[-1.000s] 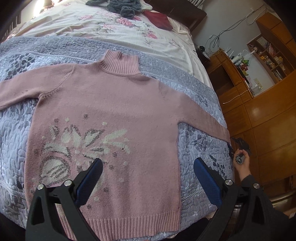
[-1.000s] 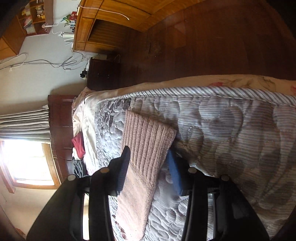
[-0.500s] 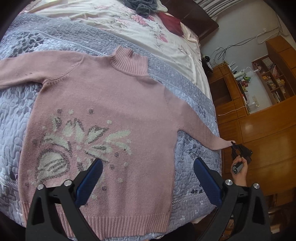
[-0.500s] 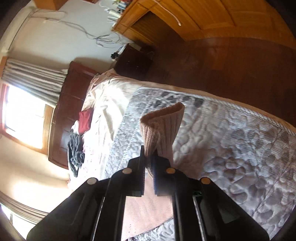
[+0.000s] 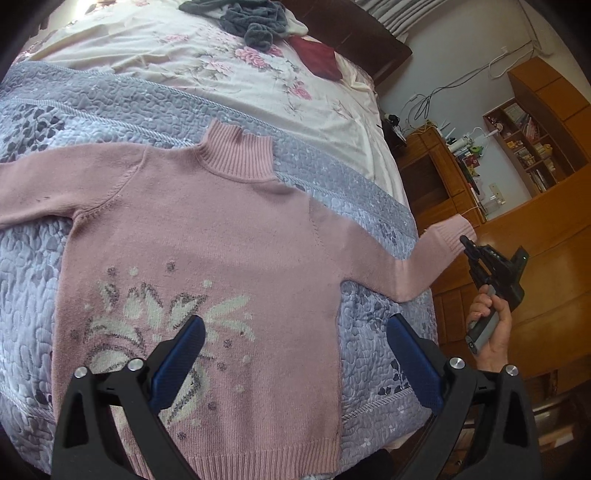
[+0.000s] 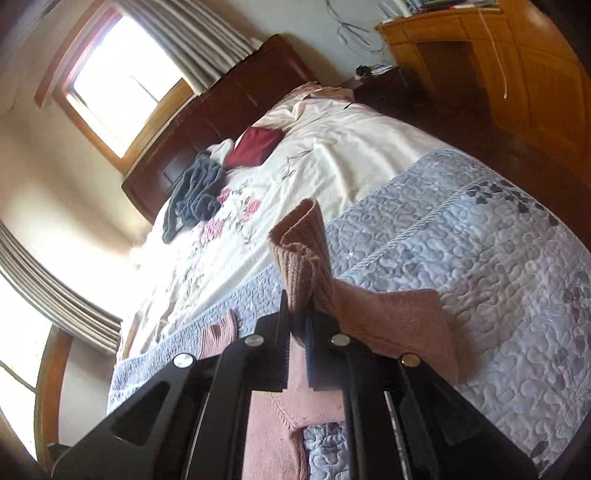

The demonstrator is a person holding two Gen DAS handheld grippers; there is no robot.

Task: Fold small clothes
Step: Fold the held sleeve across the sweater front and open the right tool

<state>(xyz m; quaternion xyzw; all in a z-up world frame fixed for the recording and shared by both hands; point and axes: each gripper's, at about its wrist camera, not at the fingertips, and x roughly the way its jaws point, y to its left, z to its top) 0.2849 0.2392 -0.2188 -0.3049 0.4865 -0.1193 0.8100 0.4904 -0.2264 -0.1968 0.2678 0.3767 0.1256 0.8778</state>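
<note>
A pink knitted sweater (image 5: 207, 236) with a pale floral pattern lies face up on the grey-blue quilt (image 5: 74, 107), collar toward the headboard. My left gripper (image 5: 291, 354) hovers open above the sweater's lower hem, holding nothing. Off the bed's right edge, my right gripper (image 5: 466, 243) is shut on the ribbed cuff (image 5: 448, 236) of the right sleeve, which is lifted off the quilt. In the right wrist view the cuff (image 6: 301, 254) sticks up from the right gripper (image 6: 298, 321), and the sleeve (image 6: 399, 325) trails behind it.
A dark grey garment (image 5: 255, 22) and a dark red one (image 5: 317, 59) lie on the floral sheet (image 5: 229, 70) near the headboard. Wooden cabinets and shelves (image 5: 528, 147) stand right of the bed. A window (image 6: 122, 81) is behind the headboard.
The right gripper closed on the sleeve cuff and lifted it up off the quilt, turning toward the bed. The left gripper stayed open above the hem, its view shifting slightly.
</note>
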